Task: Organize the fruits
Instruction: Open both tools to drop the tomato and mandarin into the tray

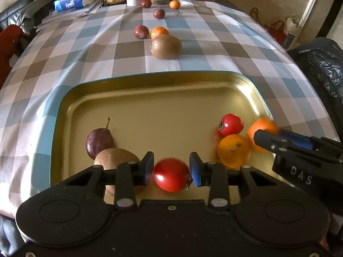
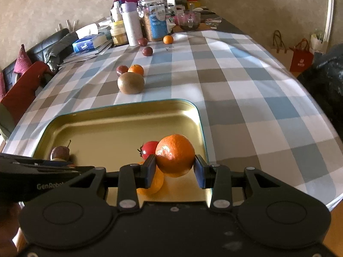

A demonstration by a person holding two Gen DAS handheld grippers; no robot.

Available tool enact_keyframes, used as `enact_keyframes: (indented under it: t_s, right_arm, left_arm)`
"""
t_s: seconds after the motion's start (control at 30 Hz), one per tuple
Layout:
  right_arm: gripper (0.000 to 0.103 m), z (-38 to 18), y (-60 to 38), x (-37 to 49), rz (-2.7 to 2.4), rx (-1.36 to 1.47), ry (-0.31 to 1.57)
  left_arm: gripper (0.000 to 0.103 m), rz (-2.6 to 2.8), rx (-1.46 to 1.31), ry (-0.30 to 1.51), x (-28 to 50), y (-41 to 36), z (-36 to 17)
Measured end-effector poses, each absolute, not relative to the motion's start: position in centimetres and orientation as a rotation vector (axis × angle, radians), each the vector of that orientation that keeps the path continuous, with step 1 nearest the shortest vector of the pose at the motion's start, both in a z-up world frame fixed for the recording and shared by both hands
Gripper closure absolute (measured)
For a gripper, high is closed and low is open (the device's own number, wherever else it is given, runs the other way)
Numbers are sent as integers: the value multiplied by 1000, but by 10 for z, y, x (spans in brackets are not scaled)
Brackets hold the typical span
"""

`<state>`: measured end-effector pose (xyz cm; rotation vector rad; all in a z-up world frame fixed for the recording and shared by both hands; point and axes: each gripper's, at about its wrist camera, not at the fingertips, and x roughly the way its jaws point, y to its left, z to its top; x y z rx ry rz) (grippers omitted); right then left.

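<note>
Fruits everywhere, and both grippers are loaded over the tray [image 1: 150,81]! Left gripper [image 1: 171,171] has a red tomato [image 1: 171,174] between its pads; the fingers sit narrow around it, low over the tray's near edge. Right gripper [image 2: 174,169] clamps an orange [image 2: 174,155] at its widest girth, above the tray's right side.

Already in the tray: a plum [image 1: 98,142] touching a brown fruit [image 1: 115,160] on the left, a second tomato [image 1: 230,124] and another orange [image 1: 233,151] on the right. Out on the checked cloth [image 1: 214,42] wait a kiwi [image 1: 166,46], more plums and small oranges, well apart from the tray.

Handling, by my reckoning: that tomato looks smooth and soft, so it wants a gentle squeeze across the middle and a low release, or it rolls on the slick metal. The orange should be firmer, its peel grippier. Both are light. Round fruit wanders, so set each beside its own kind.
</note>
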<state>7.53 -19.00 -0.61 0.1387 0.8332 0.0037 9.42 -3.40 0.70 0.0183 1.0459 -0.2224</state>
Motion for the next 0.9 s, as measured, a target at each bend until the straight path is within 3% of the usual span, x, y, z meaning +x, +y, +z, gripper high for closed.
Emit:
enact_keyframes:
  t_s: [0.27,0.37,0.9]
  right_arm:
    - [63,-3,-193,76,16,185,799]
    - [63,-3,-195,79,19,210,794]
    - [63,11,-206,141,-28,257,699]
  left_arm:
    - [53,-177,19,1009,97,-30,12]
    - [47,-139,23,977,104,-25,17]
    - [46,9,1,854,176,-2,36]
